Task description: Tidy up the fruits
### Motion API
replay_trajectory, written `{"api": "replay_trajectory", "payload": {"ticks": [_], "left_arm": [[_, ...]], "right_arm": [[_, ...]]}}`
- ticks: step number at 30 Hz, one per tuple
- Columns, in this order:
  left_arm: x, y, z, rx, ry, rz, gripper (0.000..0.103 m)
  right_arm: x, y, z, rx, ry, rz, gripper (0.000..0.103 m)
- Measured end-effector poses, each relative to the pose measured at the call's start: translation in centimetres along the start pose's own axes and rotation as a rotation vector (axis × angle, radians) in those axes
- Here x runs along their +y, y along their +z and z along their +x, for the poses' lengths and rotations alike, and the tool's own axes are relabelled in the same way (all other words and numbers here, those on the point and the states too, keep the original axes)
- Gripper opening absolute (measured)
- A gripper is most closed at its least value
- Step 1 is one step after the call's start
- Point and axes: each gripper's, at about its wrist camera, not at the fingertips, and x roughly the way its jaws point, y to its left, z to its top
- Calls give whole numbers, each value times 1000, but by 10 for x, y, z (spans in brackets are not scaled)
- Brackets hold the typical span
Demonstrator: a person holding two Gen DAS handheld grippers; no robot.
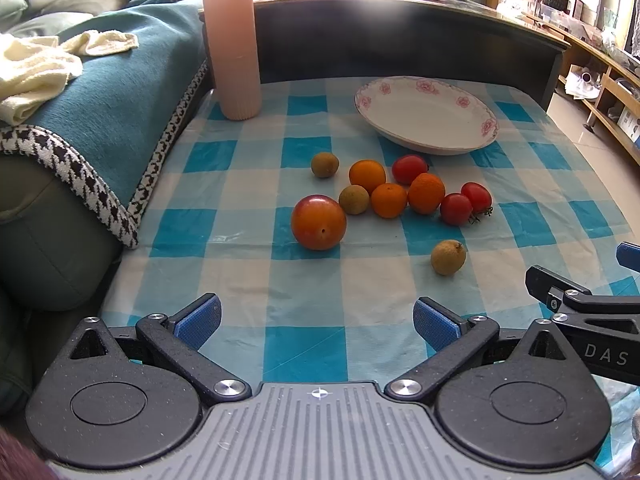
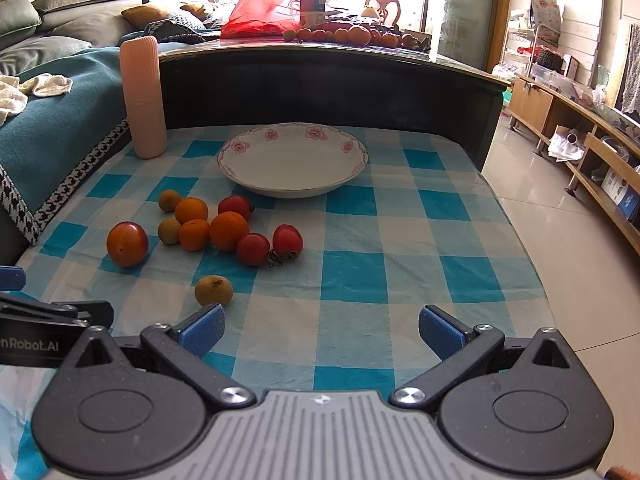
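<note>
Several fruits lie loose on a blue checked tablecloth [image 1: 312,352] [image 2: 360,280]: a large orange-red fruit [image 1: 318,222] [image 2: 127,243], three oranges [image 1: 389,200] [image 2: 229,230], three red tomatoes [image 1: 456,209] [image 2: 253,249] and three small brownish fruits, one [image 1: 448,257] [image 2: 213,290] lying apart, nearest the grippers. Behind them stands an empty white plate with pink flowers [image 1: 426,114] [image 2: 293,158]. My left gripper [image 1: 317,322] is open near the front edge, nothing between its fingers. My right gripper [image 2: 321,332] is open too, just right of the lone brownish fruit.
A tall pink ribbed cylinder [image 1: 232,50] [image 2: 143,98] stands at the back left corner. A sofa with a teal blanket [image 1: 104,92] borders the left side. A dark counter [image 2: 320,80] with more fruit rises behind. Tiled floor [image 2: 560,240] lies to the right.
</note>
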Motion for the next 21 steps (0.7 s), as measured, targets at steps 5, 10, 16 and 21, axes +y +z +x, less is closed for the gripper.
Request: {"api": "replay_trajectory", "payload": {"ticks": [5,10,16,21], "left_arm": [[1,-1,1,3,2,0,103],[1,-1,1,4,3,1,103],[2,-1,1,5,2,1,103],[2,-1,2,8,1,0,103]], "right_arm": [[1,0,-1,0,4,2,103],[1,1,-2,-1,10,-1,103],[2,1,-2,1,12,-1,103],[2,0,-2,2,13,-1,103]]}}
